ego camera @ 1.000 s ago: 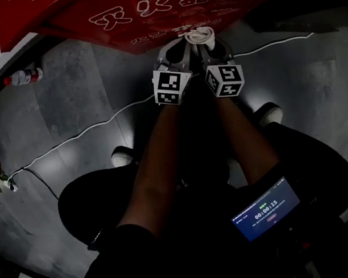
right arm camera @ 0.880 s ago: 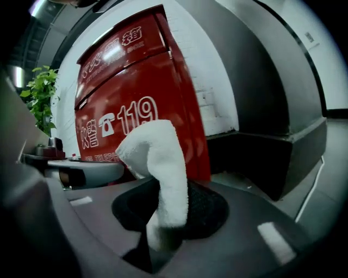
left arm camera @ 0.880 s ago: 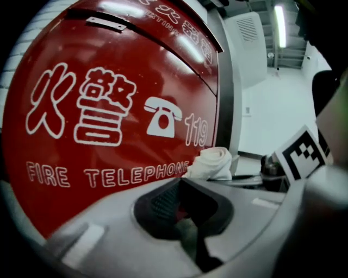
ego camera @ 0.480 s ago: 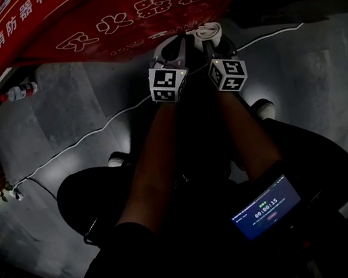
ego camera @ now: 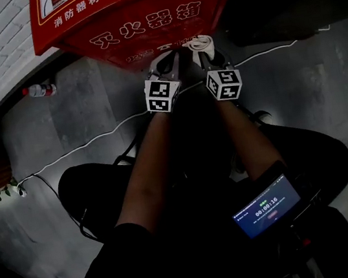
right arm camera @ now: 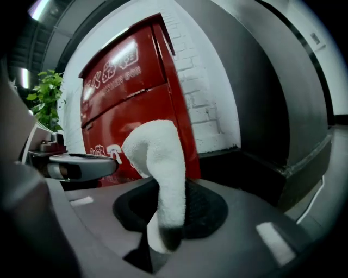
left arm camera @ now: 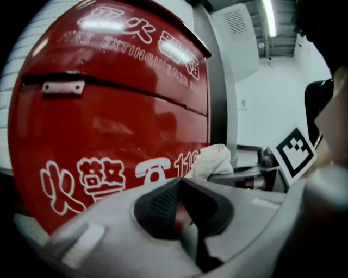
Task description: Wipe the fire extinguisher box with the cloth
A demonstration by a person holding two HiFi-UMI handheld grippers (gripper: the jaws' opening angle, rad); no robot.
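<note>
Right claw pinched a white terry cloth, standing upright near the red metal fire extinguisher box. Left claw was pressed together, facing the box front.

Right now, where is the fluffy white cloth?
In the right gripper view, the white cloth is pinched in the right gripper, close to the front of the red fire extinguisher box.

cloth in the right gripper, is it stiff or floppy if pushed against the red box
Probably floppy: the cloth curls over above the right gripper, which pinches it. Its fluffy towel-like surface suggests it is light and would likely squash flat against the box rather than slip.
</note>
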